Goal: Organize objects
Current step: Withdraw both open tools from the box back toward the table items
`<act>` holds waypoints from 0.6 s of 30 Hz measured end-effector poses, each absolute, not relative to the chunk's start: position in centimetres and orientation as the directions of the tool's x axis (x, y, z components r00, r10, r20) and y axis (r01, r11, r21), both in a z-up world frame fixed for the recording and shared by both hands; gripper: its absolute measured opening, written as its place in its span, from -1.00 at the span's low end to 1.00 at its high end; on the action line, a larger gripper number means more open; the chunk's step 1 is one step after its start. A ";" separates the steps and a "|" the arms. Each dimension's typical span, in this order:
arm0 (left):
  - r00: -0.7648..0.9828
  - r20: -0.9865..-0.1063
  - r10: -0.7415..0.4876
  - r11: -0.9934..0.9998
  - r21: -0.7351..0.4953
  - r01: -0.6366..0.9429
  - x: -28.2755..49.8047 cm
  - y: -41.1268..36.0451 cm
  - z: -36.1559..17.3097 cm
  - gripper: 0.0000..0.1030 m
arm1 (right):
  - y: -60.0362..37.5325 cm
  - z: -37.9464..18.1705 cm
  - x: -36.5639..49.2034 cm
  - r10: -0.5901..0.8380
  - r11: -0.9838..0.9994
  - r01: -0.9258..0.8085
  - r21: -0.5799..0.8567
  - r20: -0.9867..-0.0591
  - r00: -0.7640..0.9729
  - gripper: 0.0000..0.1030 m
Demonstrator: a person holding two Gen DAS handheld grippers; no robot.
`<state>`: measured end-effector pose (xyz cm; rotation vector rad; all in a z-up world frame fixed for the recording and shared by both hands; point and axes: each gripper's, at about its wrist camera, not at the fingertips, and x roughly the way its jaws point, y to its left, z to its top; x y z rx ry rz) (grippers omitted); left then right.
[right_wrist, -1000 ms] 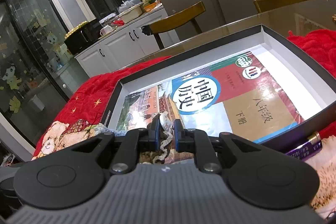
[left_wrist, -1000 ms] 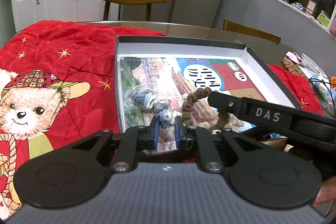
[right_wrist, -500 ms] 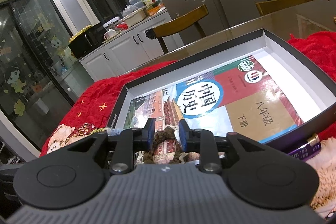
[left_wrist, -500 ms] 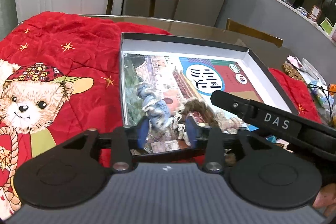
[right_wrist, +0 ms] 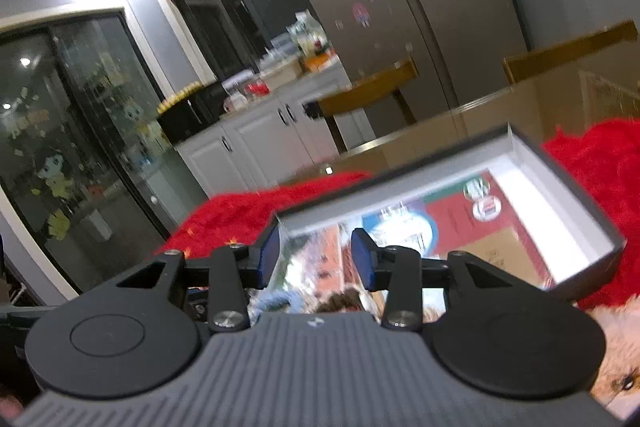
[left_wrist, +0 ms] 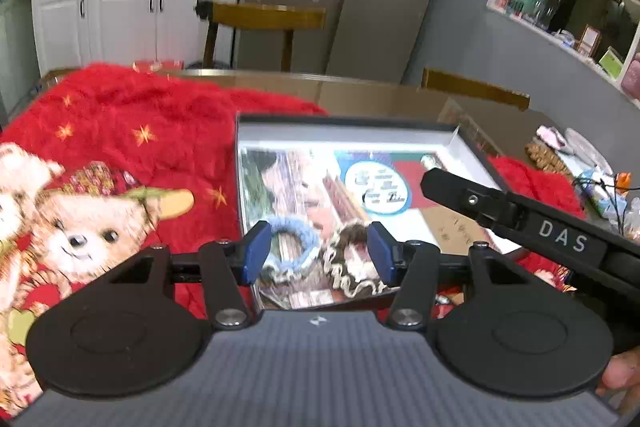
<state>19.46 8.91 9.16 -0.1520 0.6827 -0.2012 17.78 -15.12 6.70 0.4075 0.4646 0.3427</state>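
A black box with a white inside (left_wrist: 344, 121) lies on the table, with a colourful book (left_wrist: 380, 187) flat in it. A light blue hair tie (left_wrist: 292, 247) and a brown one with pale trim (left_wrist: 352, 259) rest on the book's near end. My left gripper (left_wrist: 319, 253) hovers above them, jaws opening, pads touching nothing. The right tool's black side (left_wrist: 520, 219) crosses the box from the right. In the right wrist view my right gripper (right_wrist: 316, 255) is also opening over the book (right_wrist: 480, 239), nothing between its pads. The blue tie (right_wrist: 276, 301) and brown tie (right_wrist: 344, 301) show just below it.
A red blanket with a teddy bear print (left_wrist: 100, 211) covers the table left of the box. Small clutter (left_wrist: 592, 179) lies at the right edge. Wooden chairs (left_wrist: 264, 17) stand beyond the far table edge, white cabinets (left_wrist: 120, 23) behind them.
Both grippers were shut on the hair ties in the box. They have let go, opened wide and risen. The ties now lie loose on the book.
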 end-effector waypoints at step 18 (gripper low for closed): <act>0.915 -0.339 -0.217 0.974 -0.135 0.181 5.1 10.5 19.7 0.44 | -20.7 13.6 8.7 0.361 0.859 -0.254 0.445 -0.173 0.916 0.36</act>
